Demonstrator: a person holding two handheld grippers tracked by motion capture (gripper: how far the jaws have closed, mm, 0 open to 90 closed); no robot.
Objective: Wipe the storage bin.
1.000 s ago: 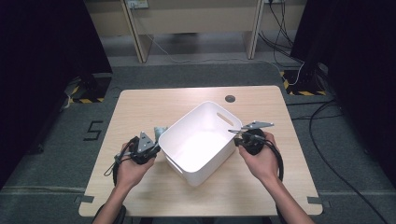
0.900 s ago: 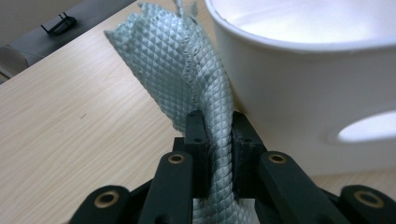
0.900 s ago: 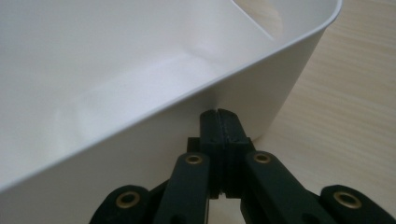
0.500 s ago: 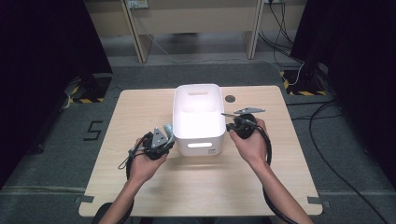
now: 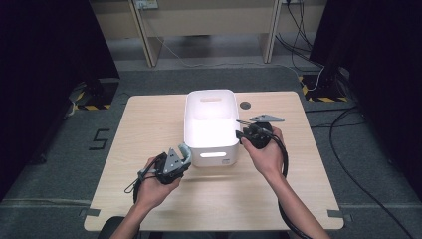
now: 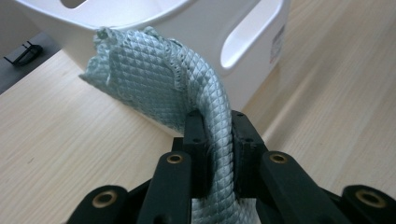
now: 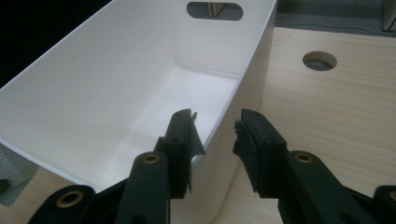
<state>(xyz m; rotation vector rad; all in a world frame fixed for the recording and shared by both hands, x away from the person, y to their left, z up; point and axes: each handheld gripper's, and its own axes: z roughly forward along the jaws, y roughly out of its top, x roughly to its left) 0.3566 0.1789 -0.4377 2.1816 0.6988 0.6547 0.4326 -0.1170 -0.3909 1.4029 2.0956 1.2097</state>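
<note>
A white plastic bin [image 5: 215, 149] stands square on the wooden table [image 5: 149, 119], a slot handle in each end. My left gripper [image 5: 180, 157] is by the bin's near left corner, shut on a pale green quilted cloth [image 5: 185, 149]. In the left gripper view the cloth [image 6: 154, 79] arches up from the left gripper [image 6: 215, 116] against the bin's wall [image 6: 201, 28]. My right gripper [image 5: 239, 128] has just been opening. In the right gripper view the right gripper [image 7: 215, 119] straddles the side wall [image 7: 93, 79], and neither pad presses on it.
A round hole [image 5: 244, 105] sits in the tabletop behind the bin's right side, the same hole [image 7: 319, 60] showing ahead of my right gripper. Desk legs and floor cables [image 5: 318, 84] lie beyond the table. Bare wood spreads left and right of the bin.
The bin swung from a diagonal to square with the table. My right gripper's jaws parted from the bin's wall. My left hand moved right and then nearer the front edge with the cloth.
</note>
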